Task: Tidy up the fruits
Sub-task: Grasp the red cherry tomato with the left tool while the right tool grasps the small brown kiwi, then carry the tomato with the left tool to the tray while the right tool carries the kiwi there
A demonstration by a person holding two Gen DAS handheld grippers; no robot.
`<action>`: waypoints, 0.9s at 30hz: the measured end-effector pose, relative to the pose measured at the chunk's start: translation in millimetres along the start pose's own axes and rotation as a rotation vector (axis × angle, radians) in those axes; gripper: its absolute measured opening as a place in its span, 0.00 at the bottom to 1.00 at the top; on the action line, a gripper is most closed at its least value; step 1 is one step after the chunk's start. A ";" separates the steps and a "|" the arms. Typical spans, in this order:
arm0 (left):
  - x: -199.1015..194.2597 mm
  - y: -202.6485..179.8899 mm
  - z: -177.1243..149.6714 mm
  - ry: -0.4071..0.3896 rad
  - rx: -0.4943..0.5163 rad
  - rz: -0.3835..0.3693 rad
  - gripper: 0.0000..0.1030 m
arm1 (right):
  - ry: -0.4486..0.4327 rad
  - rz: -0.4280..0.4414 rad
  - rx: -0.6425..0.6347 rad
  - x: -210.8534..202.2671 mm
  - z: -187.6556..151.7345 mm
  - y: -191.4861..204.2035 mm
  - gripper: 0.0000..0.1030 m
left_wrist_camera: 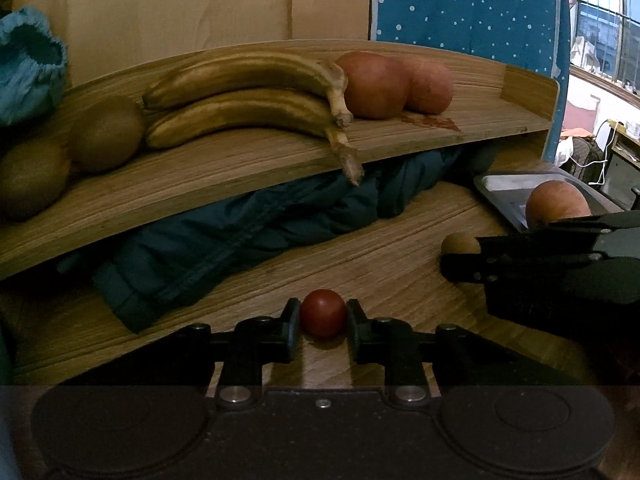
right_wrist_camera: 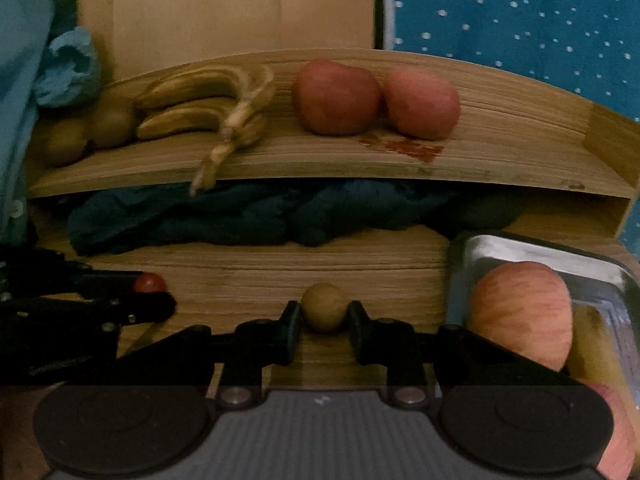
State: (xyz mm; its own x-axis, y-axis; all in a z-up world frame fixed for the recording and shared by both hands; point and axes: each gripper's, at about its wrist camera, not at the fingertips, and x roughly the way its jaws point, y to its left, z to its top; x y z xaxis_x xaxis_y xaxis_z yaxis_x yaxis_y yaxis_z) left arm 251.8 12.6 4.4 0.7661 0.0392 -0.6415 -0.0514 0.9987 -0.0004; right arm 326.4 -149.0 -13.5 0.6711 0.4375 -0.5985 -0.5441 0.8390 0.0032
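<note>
My left gripper (left_wrist_camera: 323, 320) is shut on a small red round fruit (left_wrist_camera: 322, 308) just above the wooden desk (left_wrist_camera: 380, 264). In the right wrist view the same gripper (right_wrist_camera: 158, 294) comes in from the left with the red fruit (right_wrist_camera: 150, 282) showing between its fingers. My right gripper (right_wrist_camera: 325, 320) is shut on a small yellow-brown round fruit (right_wrist_camera: 323, 304). On the raised wooden shelf (left_wrist_camera: 240, 176) lie two bananas (left_wrist_camera: 248, 96), two red apples (left_wrist_camera: 376, 84) and two kiwis (left_wrist_camera: 106, 134). Another apple (right_wrist_camera: 520, 312) sits in a metal tray (right_wrist_camera: 528, 250) to the right.
A dark blue jacket (left_wrist_camera: 240, 224) is stuffed under the shelf. A light blue cloth (left_wrist_camera: 28, 64) hangs at the shelf's left end. A blue dotted board (left_wrist_camera: 468, 12) stands behind the shelf on the right. A red stain (right_wrist_camera: 404, 146) marks the shelf in front of the apples.
</note>
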 end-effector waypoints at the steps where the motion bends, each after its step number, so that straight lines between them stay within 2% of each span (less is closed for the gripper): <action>1: -0.3 -0.1 -0.1 0.000 0.000 0.000 0.25 | -0.003 0.003 -0.009 -0.1 -0.4 1.8 0.28; 7: -0.6 -0.5 0.0 -0.002 0.003 -0.001 0.24 | -0.010 0.013 -0.030 -1.0 -1.1 6.6 0.28; 15: -5.2 -6.1 -2.9 -0.002 0.024 -0.046 0.24 | -0.011 0.034 -0.094 -11.9 -6.9 17.3 0.28; 27: -11.3 -13.5 -7.8 0.000 0.036 -0.102 0.24 | -0.026 0.038 -0.099 -30.2 -20.3 21.3 0.28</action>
State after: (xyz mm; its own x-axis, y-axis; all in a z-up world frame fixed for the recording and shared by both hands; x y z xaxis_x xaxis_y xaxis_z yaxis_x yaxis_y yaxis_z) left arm 238.8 -1.6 5.7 0.7665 -0.0628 -0.6392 0.0502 0.9980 -0.0378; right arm 284.3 -150.8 -11.6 0.6611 0.4775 -0.5787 -0.6154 0.7864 -0.0541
